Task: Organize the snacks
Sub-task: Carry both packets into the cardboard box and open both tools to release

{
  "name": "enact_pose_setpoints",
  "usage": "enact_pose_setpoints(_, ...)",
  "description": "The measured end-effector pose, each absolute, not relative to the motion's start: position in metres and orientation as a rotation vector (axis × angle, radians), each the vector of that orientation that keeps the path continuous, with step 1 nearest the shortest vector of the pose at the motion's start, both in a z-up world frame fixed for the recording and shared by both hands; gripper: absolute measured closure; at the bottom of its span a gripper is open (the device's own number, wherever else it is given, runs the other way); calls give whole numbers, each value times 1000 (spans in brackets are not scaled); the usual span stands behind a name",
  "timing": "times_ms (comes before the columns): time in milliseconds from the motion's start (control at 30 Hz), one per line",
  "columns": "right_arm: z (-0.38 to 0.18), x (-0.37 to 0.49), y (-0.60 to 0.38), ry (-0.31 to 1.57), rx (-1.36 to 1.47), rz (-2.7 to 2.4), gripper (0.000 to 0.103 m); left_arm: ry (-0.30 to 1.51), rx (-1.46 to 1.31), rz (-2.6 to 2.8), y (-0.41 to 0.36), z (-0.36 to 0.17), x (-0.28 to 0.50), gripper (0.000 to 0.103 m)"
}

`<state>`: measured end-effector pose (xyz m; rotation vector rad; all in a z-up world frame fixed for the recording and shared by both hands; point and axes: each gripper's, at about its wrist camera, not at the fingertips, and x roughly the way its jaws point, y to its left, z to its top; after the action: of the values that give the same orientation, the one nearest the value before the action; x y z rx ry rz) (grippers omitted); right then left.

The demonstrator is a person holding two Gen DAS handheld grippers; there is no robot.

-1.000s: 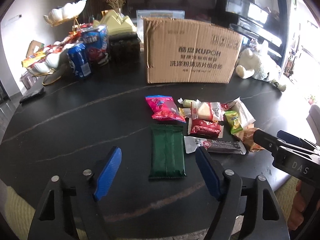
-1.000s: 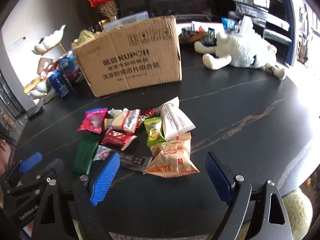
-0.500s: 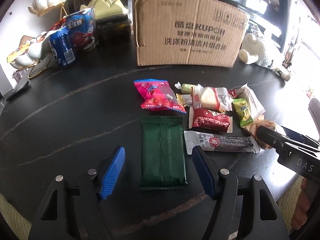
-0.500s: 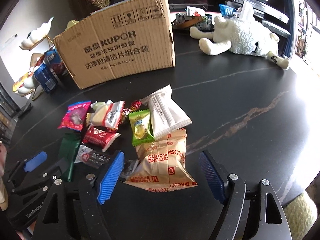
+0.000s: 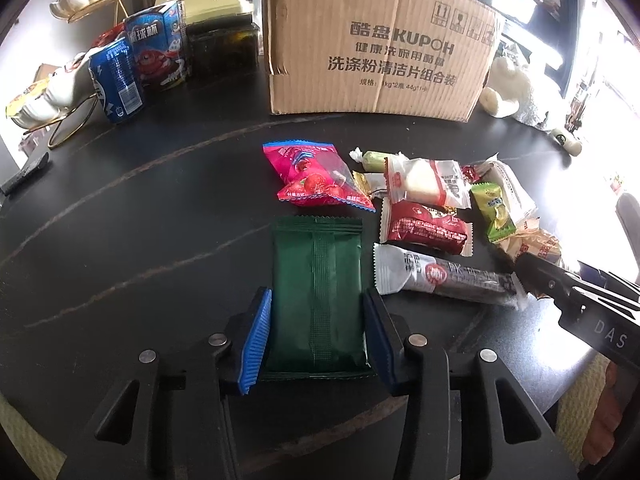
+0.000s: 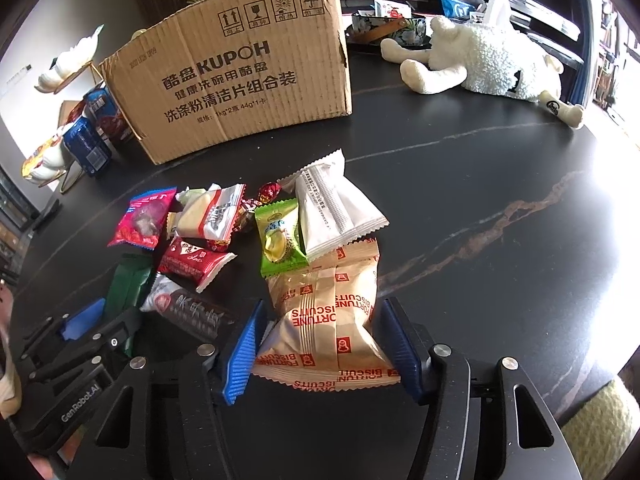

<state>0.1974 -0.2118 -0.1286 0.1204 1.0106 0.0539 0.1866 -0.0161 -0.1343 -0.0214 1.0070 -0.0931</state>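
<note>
Several snack packets lie on a black table in front of a cardboard box. My left gripper is open, its blue fingers on either side of the near end of a dark green packet that lies flat. My right gripper is open, its fingers on either side of a tan Fortune Biscuits bag. Beyond lie a pink packet, a red packet, a black-and-white bar, a green durian packet and a white packet.
A blue can, a blue snack carton and a white dish stand stand at the back left. A white plush toy lies at the back right. The table's edge runs close in front of both grippers.
Both grippers have moved forward and down. The left now straddles the green packet and the right straddles the biscuit bag; both jaws have narrowed.
</note>
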Motion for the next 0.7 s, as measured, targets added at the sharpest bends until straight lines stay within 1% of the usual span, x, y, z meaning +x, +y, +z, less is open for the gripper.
enact_pose_setpoints(167,-126,193,-211,997,120,56,49,996,-27,-104,-16,-129,180,59)
enact_pose_setpoints(600,-103,161,-215,950,165,58,52,928,-37,-154,-21,-99,143,59)
enact_pose_setpoints(700,-96,154,-215,925,139,30,53,911,-43,-156,-21,-93,136,59)
